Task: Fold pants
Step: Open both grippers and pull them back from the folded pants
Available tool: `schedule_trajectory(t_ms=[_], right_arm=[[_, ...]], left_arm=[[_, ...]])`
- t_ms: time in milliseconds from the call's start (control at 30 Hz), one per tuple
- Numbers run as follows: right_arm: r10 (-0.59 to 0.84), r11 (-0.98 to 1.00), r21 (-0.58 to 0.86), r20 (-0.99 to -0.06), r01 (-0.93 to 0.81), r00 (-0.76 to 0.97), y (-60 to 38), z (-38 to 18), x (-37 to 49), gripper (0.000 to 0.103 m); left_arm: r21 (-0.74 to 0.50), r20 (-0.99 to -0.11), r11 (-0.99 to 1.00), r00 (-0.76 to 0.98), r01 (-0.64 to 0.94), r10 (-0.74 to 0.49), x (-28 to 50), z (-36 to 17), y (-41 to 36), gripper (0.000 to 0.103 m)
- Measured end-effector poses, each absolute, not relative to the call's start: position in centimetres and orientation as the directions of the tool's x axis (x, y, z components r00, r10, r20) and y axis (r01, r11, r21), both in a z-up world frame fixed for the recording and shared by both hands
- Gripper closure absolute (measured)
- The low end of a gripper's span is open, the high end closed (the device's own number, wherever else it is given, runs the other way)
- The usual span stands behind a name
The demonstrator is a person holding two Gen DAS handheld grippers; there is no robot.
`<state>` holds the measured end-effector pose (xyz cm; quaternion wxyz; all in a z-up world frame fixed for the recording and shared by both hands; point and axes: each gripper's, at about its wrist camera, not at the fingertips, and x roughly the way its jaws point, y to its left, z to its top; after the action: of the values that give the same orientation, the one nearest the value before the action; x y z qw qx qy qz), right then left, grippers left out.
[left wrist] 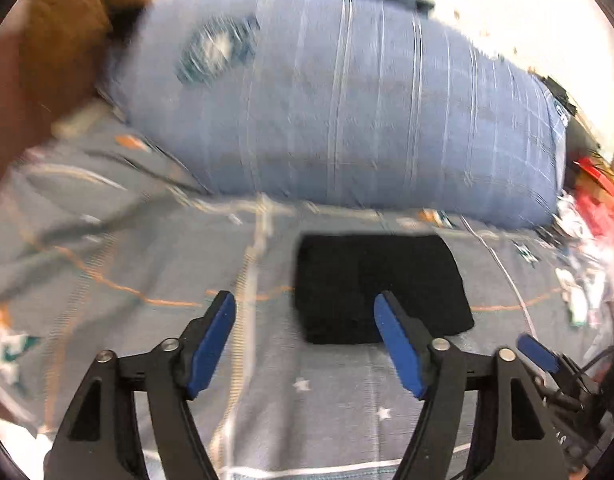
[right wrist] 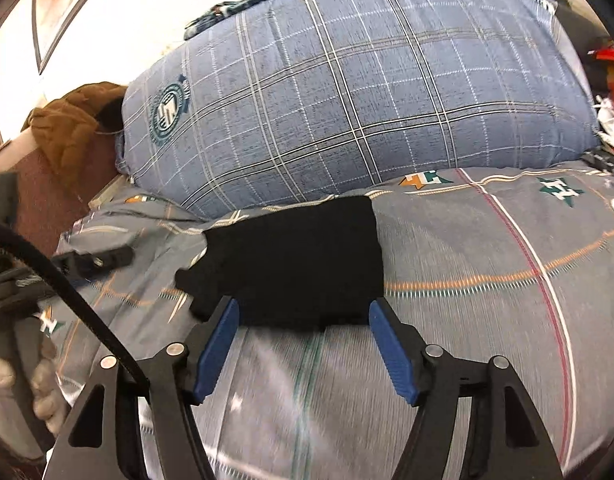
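Observation:
The black pants (left wrist: 381, 288) lie folded into a compact rectangle on the grey patterned bedspread (left wrist: 155, 264). They also show in the right wrist view (right wrist: 295, 268), with a small flap sticking out at their left side. My left gripper (left wrist: 305, 304) is open and empty, just in front of the pants' near left corner. My right gripper (right wrist: 303, 310) is open and empty, its fingertips at the near edge of the pants. The right gripper's blue pad (left wrist: 537, 354) shows at the lower right of the left wrist view.
A large blue plaid pillow (right wrist: 347, 92) lies right behind the pants. A brown garment (right wrist: 71, 128) hangs over the headboard at the left. Red and white clutter (left wrist: 595, 208) sits at the bed's right side. The left gripper's tip (right wrist: 95, 258) shows at the left.

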<state>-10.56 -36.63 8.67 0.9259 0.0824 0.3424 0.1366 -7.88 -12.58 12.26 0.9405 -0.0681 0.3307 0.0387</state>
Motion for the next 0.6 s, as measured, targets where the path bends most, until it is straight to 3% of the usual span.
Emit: schedule_trajectory(t_ms=[133,233,400,600], right_arm=[[0.26,0.964,0.197,-0.599,-0.175,0.757,-35.8,9.2,-14.0,0.024],[0.256,0.964,0.213,-0.598,-0.157,0.76,-35.5,9.3,-16.0,0.022],[0.244,0.969,0.178,-0.603,-0.17,0.76,-34.3,9.3,-17.9,0.021],[0.229,0.974,0.136,-0.602,-0.184,0.765,-33.1,9.9,-19.1,0.019]], left_arm=[[-0.093,-0.461,0.973,0.876,-0.21,0.145,-13.8,15.4,-12.5,0.0],[-0.147,-0.374,0.957,0.91,-0.249,0.179,-17.5,17.1,-12.1,0.0],[-0.141,-0.333,0.941,0.91,-0.308,0.248,-20.1,17.3,-11.8,0.0],[-0.025,-0.39,0.946,0.874,-0.324,0.289,-20.3,15.7,-13.1,0.0]])
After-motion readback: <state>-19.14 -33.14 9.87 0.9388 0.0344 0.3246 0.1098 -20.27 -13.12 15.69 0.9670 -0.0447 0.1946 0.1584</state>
